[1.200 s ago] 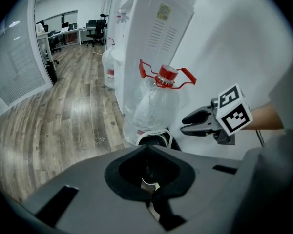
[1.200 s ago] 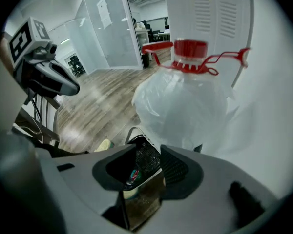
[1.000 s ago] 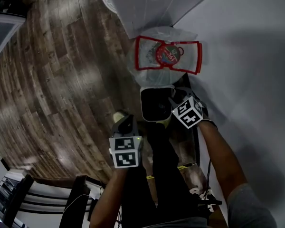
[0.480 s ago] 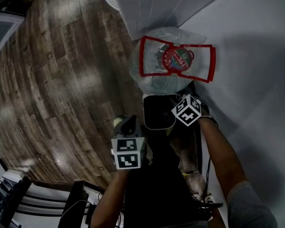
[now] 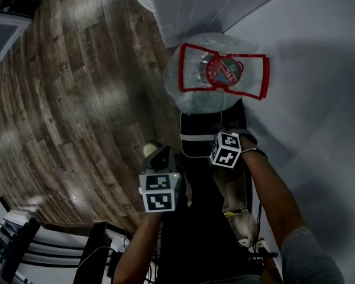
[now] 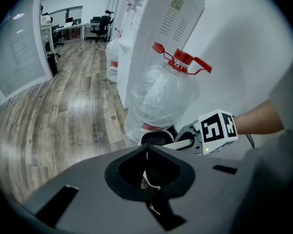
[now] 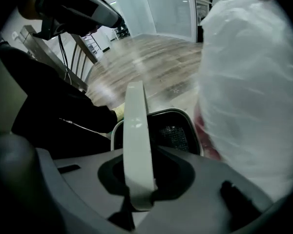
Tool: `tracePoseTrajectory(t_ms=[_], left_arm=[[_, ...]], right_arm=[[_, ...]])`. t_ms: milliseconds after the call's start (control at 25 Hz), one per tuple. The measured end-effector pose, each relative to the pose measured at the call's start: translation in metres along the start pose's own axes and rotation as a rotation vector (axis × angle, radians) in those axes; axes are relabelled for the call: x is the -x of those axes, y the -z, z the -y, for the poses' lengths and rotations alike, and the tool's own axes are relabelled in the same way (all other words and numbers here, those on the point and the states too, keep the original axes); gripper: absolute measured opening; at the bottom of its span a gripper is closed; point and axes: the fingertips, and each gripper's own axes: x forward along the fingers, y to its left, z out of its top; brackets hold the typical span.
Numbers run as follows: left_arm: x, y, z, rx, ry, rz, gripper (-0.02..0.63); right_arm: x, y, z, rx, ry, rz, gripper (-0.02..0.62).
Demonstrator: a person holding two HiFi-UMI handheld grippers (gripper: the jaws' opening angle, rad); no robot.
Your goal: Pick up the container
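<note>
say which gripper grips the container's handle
The right gripper: its jaws have just closed on the white handle of the container; the left gripper holds nothing.

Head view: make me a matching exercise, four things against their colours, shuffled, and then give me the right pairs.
Things:
1. container handle
2. bottle cap
3. floor
4. container

Colours:
A. red
B. brown wood grain
C. white
D. black inside, pale rim

Pairs: 1-C; 2-A; 3-B; 4-D
</note>
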Motion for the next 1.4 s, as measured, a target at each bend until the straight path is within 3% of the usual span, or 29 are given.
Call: tracePoseTrajectory(t_ms=[160,240,360,520,680,1000,1200,1400], left_arm=[[0.003,0.005,-0.005,-0.003,0.0,-0.002,0.015],[0.007,0.007,-0.008,0.003,-0.005,-0.001,0.015],[0.017,0.005,-0.008,0.012,-0.007,0.002,0.015],[0.037,0.0,-0.008,0.013,-0.005,0.004,0.015],[0.065,-0.003,-0.009,0.012,-0.007,0.003,0.015],[0.121,-0.026,0.005,-0.015,0.007,0.016,0.015],[0.171,-0.045,0.021,-0.05,0.033,0.021,0.015],[0.229,-0.069,0.038,-0.1,0.05,0.036,0.015]], right_arm=[[-0.007,0.009,-0.041,0.115,-0.197,-0.101,0.038],[-0.003,0.012,-0.061,0.142,-0.296,-0.101,0.034],[0.006,0.001,-0.078,0.077,-0.386,-0.079,0.031],[0.022,-0.028,-0.087,-0.112,-0.456,-0.045,0.032],[0.048,-0.042,-0.097,-0.244,-0.471,0.006,0.032],[0.121,-0.065,-0.126,-0.414,-0.508,0.099,0.032],[0.186,-0.086,-0.15,-0.541,-0.491,0.172,0.032],[0.268,-0.118,-0.151,-0.704,-0.462,0.308,0.034]])
